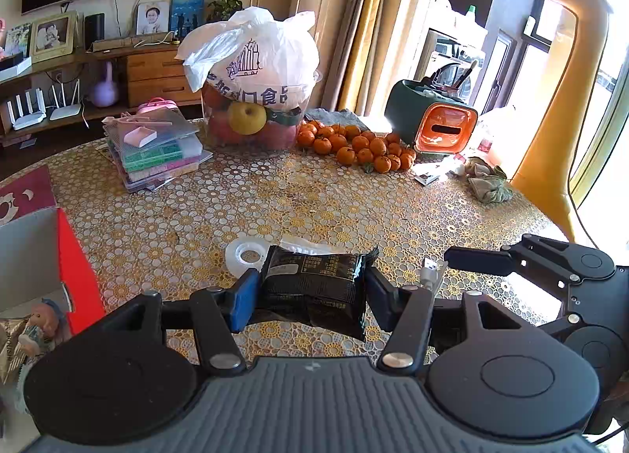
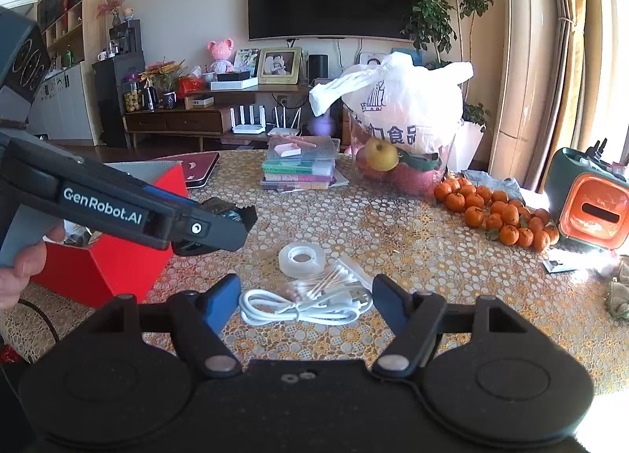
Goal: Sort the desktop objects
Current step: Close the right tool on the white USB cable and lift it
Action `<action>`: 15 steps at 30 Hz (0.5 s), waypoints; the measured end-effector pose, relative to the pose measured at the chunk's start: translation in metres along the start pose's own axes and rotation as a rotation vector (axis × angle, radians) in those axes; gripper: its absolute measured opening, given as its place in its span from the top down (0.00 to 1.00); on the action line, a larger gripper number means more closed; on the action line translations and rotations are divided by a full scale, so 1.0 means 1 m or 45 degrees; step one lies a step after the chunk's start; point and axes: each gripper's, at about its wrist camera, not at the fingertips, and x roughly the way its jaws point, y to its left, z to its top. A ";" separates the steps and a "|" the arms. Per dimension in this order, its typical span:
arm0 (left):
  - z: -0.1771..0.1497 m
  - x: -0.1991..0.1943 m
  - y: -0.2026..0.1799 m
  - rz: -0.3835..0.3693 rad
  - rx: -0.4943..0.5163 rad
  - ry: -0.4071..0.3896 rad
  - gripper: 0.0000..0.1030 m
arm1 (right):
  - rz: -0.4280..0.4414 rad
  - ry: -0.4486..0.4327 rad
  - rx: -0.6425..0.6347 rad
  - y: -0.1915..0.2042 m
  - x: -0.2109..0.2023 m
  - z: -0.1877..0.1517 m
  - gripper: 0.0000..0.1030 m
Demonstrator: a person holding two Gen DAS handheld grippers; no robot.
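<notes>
**Ana:** Nearest the lens in the left wrist view, low centre, the left gripper [image 1: 312,296] has its blue pads pressed on either end of a black snack packet [image 1: 314,288]. It looks lifted clear of the table [image 1: 314,193], though I can't be certain.

**Ben:** And the other one?

**Ana:** In the right wrist view the right gripper [image 2: 306,301] stands wide open with nothing in it, fingers either side of a coiled white USB cable [image 2: 302,305] at lower centre. Just beyond lie a clear bag of cotton swabs [image 2: 334,276] and a roll of clear tape [image 2: 302,256].

**Ben:** Where would the packet go?

**Ana:** My guess is the red box [image 2: 114,268] at the left edge; the left gripper shows just above it in that view.

**Ben:** Risks?

**Ana:** That packet is glossy, crinkled film, soft and puffy. Pinched by its ends it could buckle and slide out, or fall outside the box. The cable is smooth and springy, so a loose pinch may catch one loop and drag the rest. The swab bag touches the cable and could come along.

**Ben:** And the surface?

**Ana:** Lacy gold-and-white patterned cloth, flat, with tangerines [image 2: 499,217] heaped at the right.
</notes>
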 end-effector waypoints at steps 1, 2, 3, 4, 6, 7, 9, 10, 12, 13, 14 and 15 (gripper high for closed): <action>-0.002 -0.005 0.001 -0.001 -0.002 -0.003 0.45 | 0.001 -0.007 -0.004 0.003 -0.004 0.001 0.29; -0.003 -0.010 0.001 0.001 -0.005 -0.004 0.45 | 0.003 -0.013 -0.007 0.006 -0.007 0.003 0.29; -0.005 -0.015 0.001 0.004 -0.008 -0.008 0.45 | 0.004 -0.017 -0.011 0.009 -0.011 0.004 0.29; -0.006 -0.020 0.002 0.007 -0.009 -0.012 0.45 | 0.003 -0.022 -0.014 0.012 -0.014 0.005 0.29; -0.009 -0.029 0.002 0.019 -0.009 -0.017 0.45 | -0.001 -0.031 -0.018 0.018 -0.021 0.008 0.29; -0.010 -0.033 0.003 0.025 -0.011 -0.018 0.45 | -0.006 -0.037 -0.019 0.021 -0.024 0.009 0.29; -0.013 -0.043 0.005 0.036 -0.019 -0.027 0.45 | -0.010 -0.049 -0.018 0.026 -0.030 0.012 0.29; -0.014 -0.047 0.007 0.042 -0.024 -0.032 0.45 | -0.010 -0.052 -0.015 0.029 -0.032 0.013 0.29; -0.017 -0.058 0.008 0.063 -0.024 -0.048 0.45 | -0.013 -0.064 -0.012 0.035 -0.038 0.017 0.29; -0.018 -0.063 0.008 0.079 -0.027 -0.053 0.45 | -0.015 -0.068 -0.011 0.039 -0.040 0.018 0.29; -0.019 -0.069 0.009 0.088 -0.029 -0.055 0.45 | -0.011 -0.075 -0.008 0.042 -0.043 0.020 0.29; -0.020 -0.073 0.010 0.090 -0.035 -0.057 0.45 | -0.004 -0.083 -0.006 0.046 -0.046 0.021 0.29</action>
